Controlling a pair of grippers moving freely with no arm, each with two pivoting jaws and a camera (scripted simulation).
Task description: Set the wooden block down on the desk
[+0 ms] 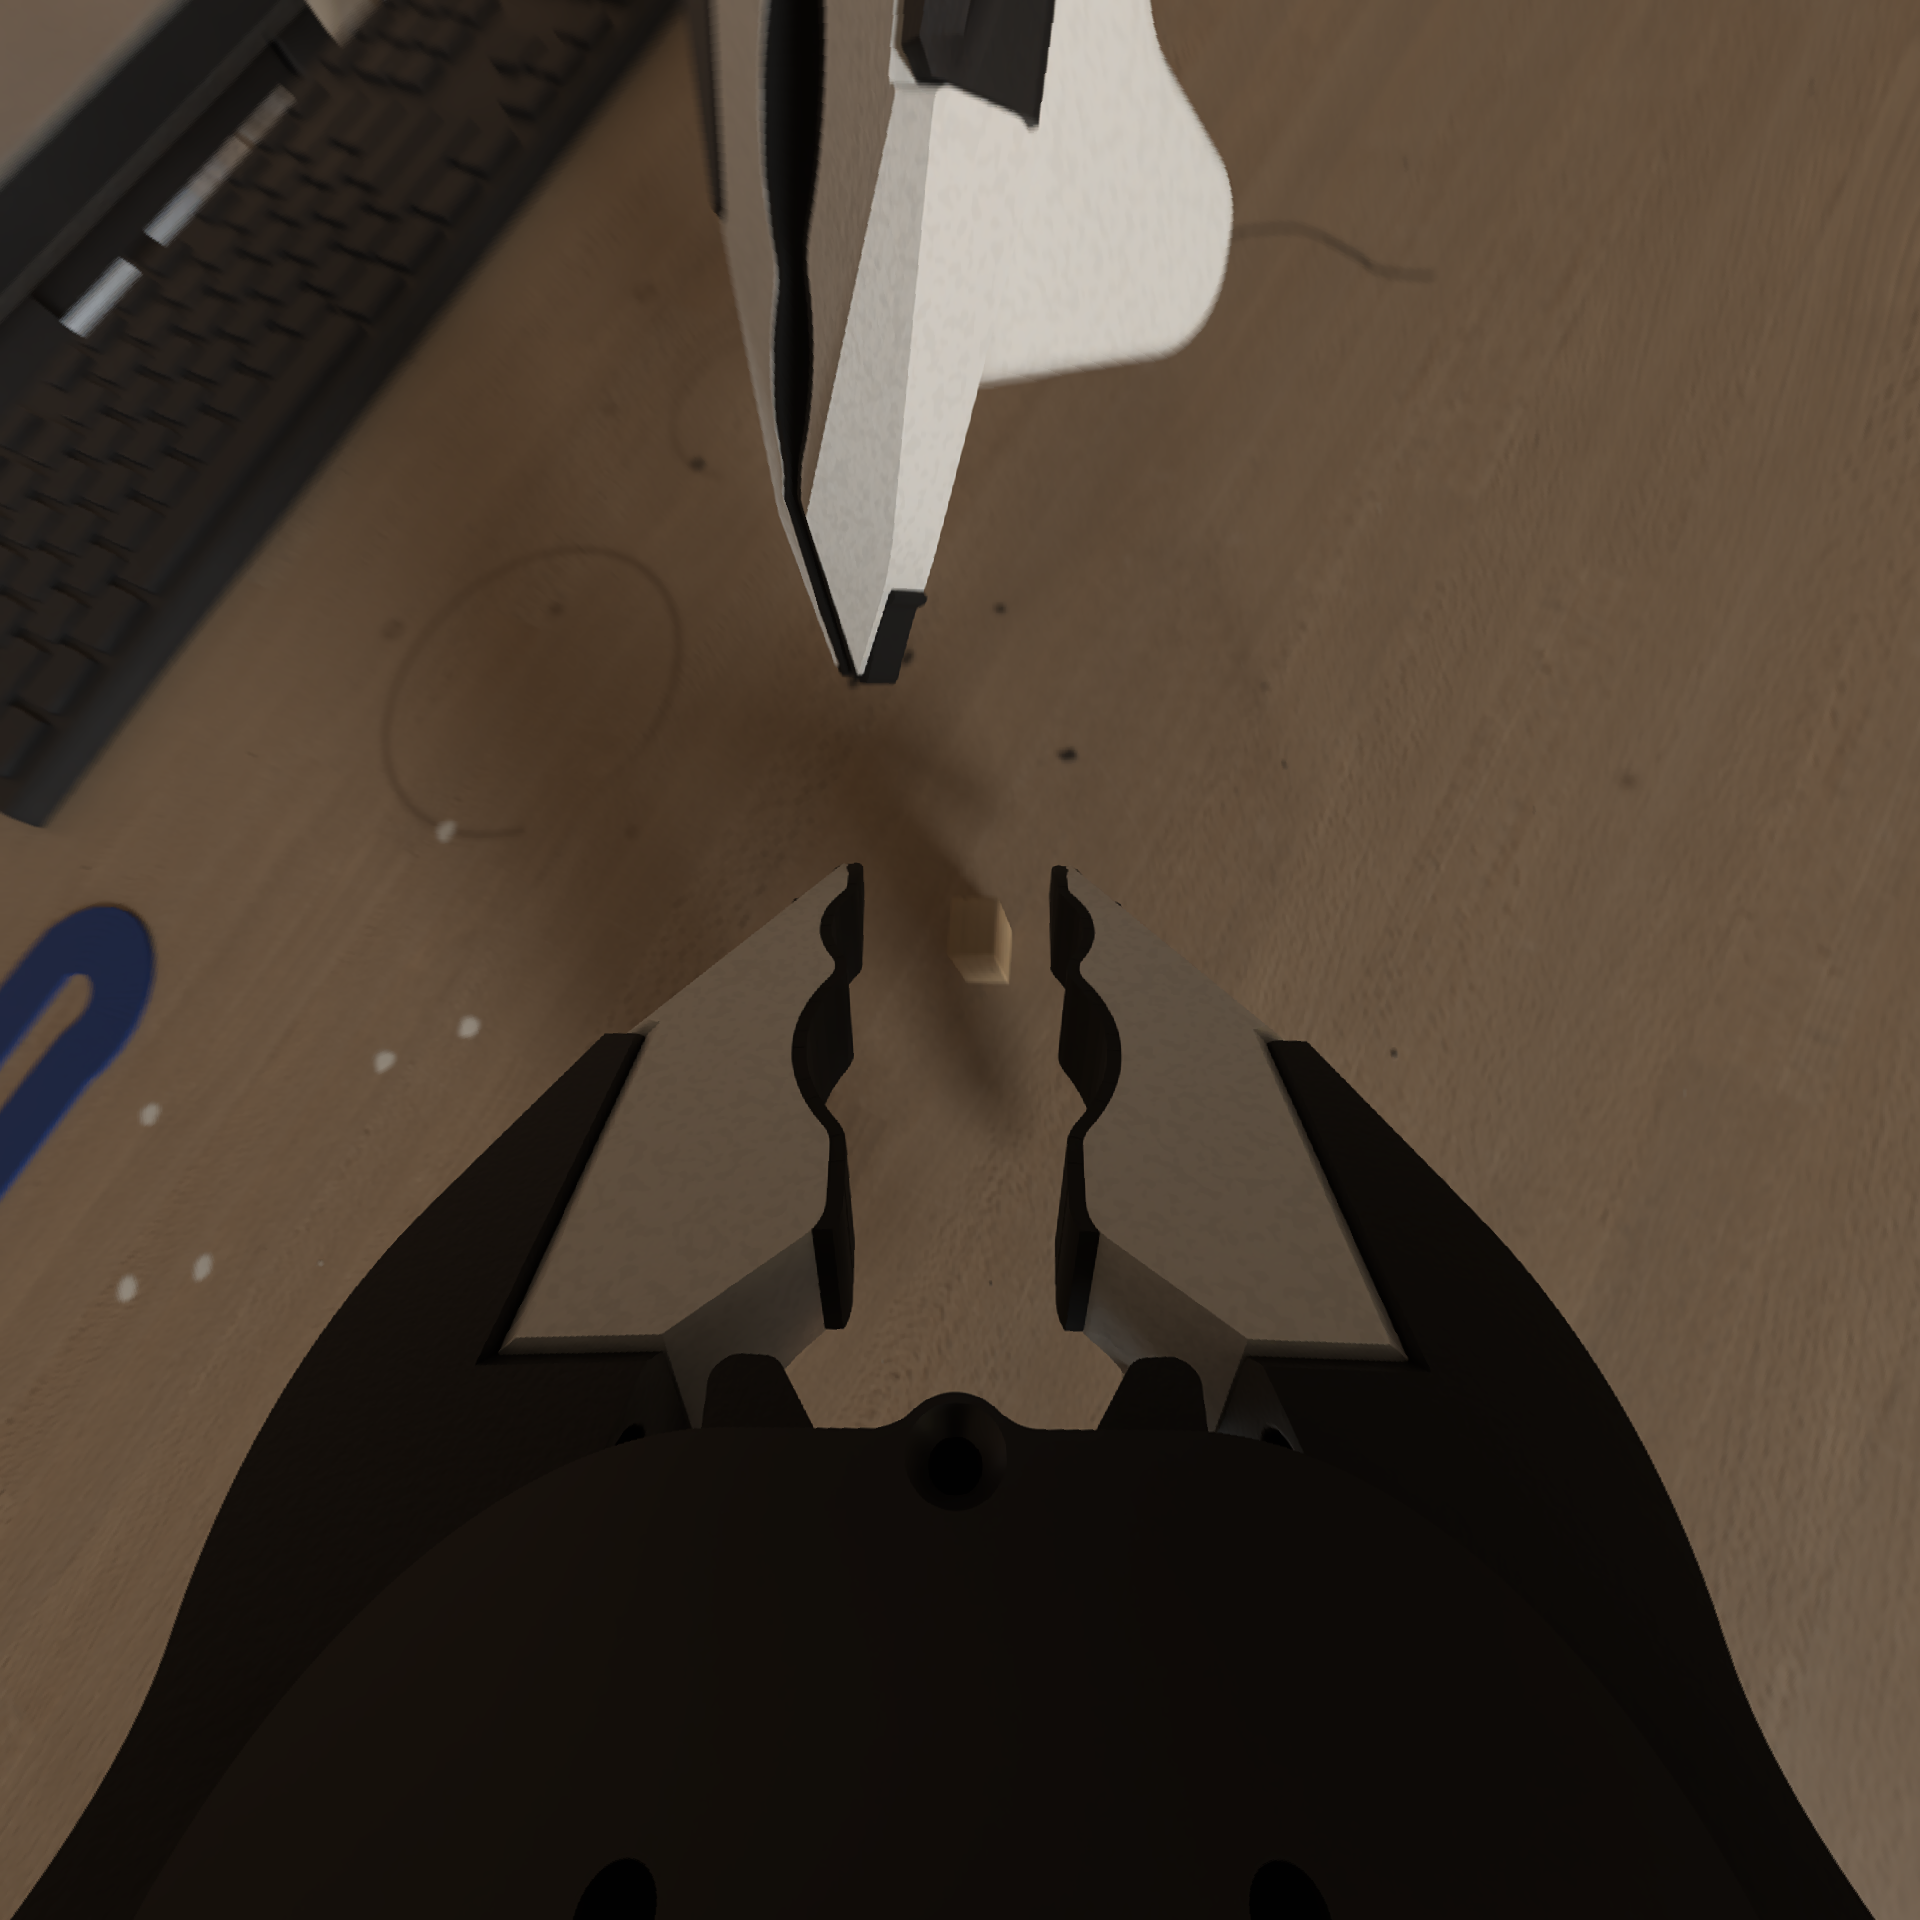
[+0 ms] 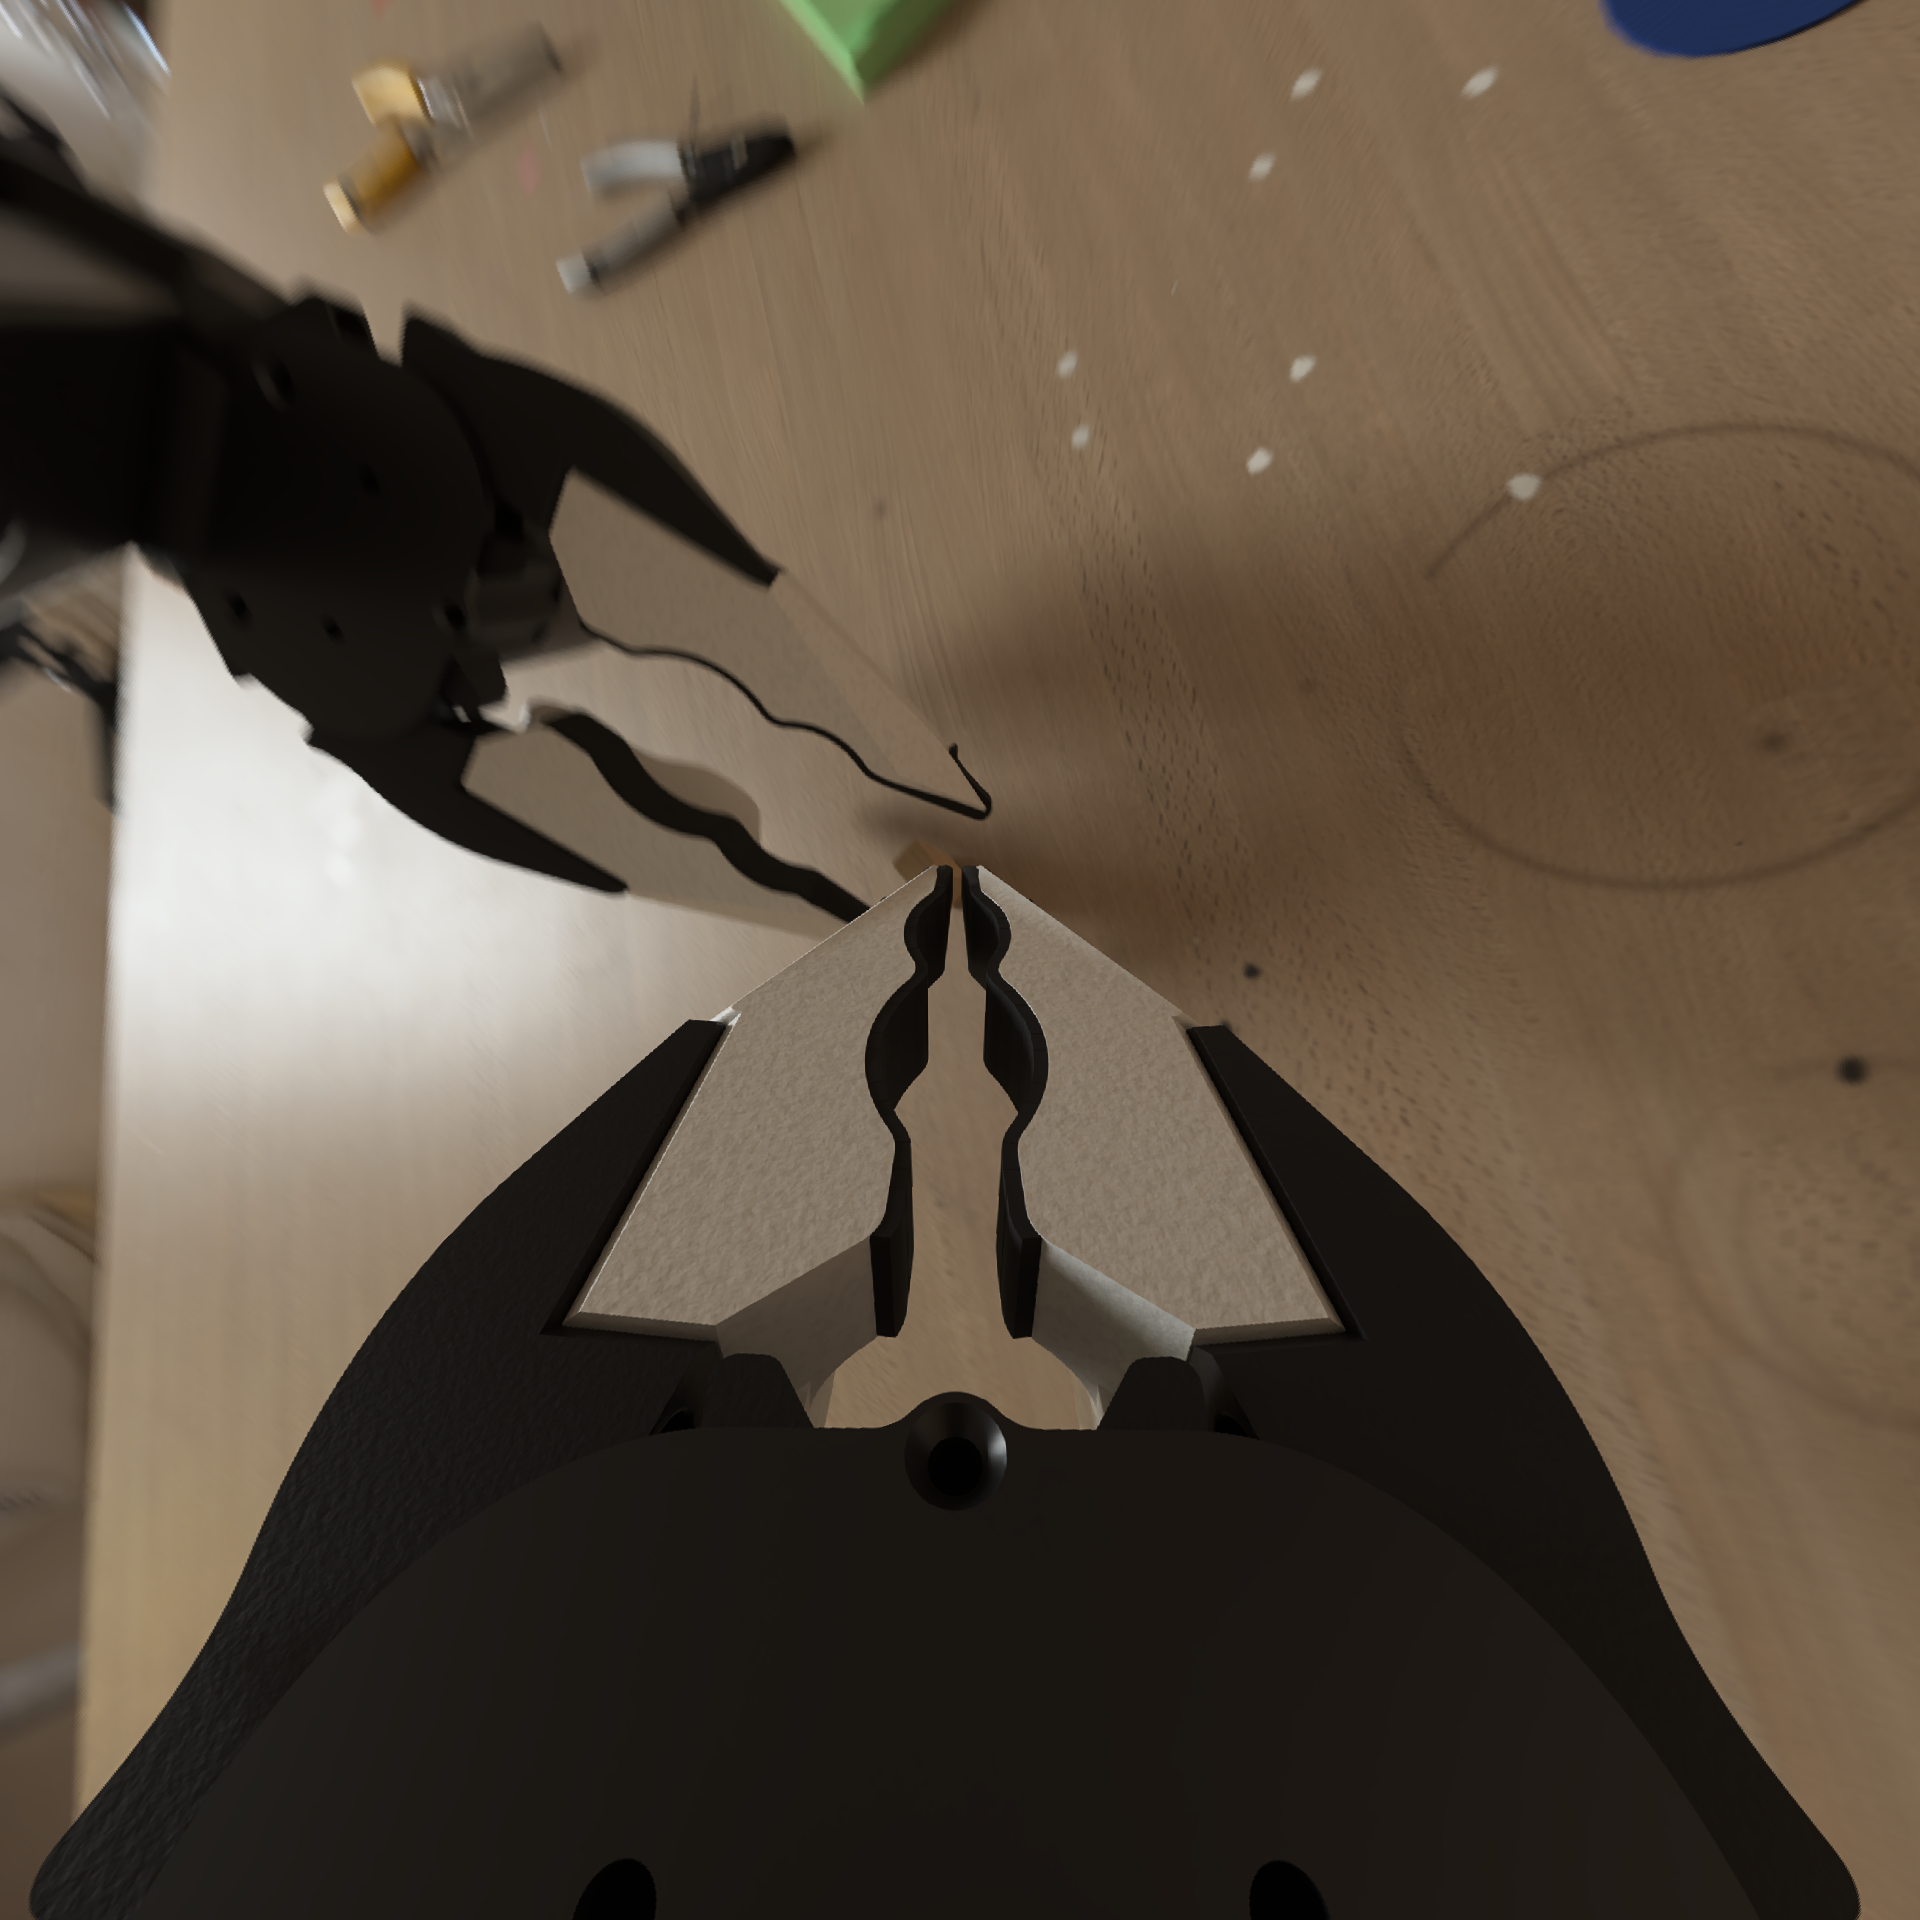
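The wooden block is a small pale cube on the brown desk. My left gripper is open and its fingertips stand on either side of the block, with a gap on each side. In the right wrist view only a corner of the block shows past my right gripper, which is shut and empty. The left gripper shows there from the left, open around the block. The right gripper's shut tips hang above the desk, beyond the block.
A black keyboard lies at the far left and a white rounded sheet beyond the right gripper. A blue object is at the left. Pliers, brass parts and a green block lie farther off. The desk edge runs nearby.
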